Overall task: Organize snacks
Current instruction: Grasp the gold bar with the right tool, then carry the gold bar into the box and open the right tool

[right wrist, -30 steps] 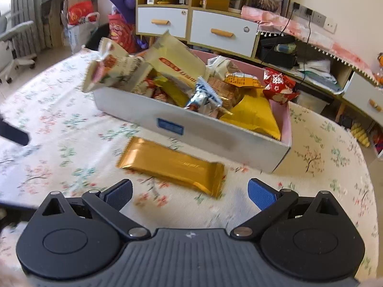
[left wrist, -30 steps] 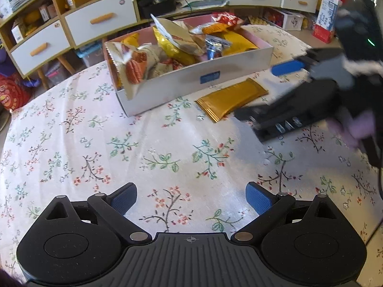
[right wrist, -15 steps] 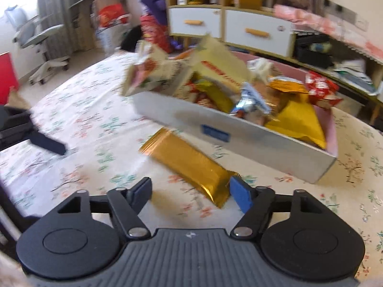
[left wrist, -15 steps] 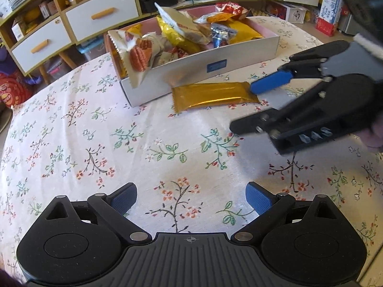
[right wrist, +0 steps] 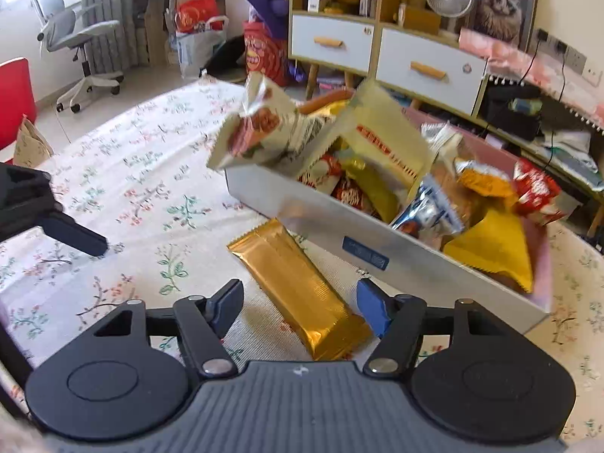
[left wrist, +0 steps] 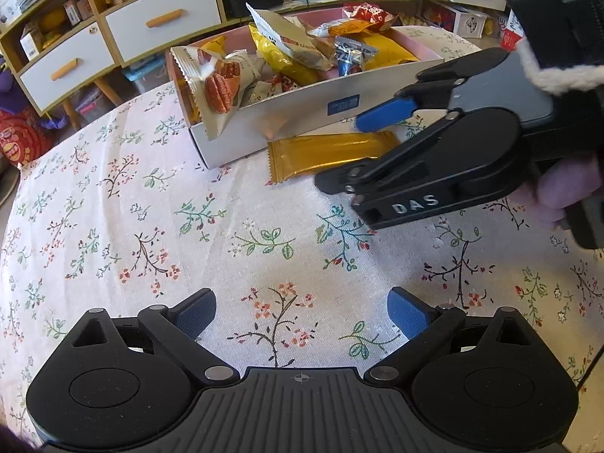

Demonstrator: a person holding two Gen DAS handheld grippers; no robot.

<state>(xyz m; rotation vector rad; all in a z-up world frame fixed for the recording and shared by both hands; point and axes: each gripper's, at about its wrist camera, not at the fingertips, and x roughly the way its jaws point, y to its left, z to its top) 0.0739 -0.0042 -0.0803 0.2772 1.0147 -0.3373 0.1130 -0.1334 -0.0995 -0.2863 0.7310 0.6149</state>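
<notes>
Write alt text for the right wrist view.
The open right gripper straddles a gold snack bar lying on a floral tablecloth, with neither finger seen touching it. Behind the bar stands a white box heaped with snack packets; the left gripper shows at the left edge.

Only thing I can actually read is "DAS" in white letters on the side of the right hand-held gripper [left wrist: 377,139]. The blue label [left wrist: 342,106] on the snack box [left wrist: 287,120] is too blurry to make out.
</notes>
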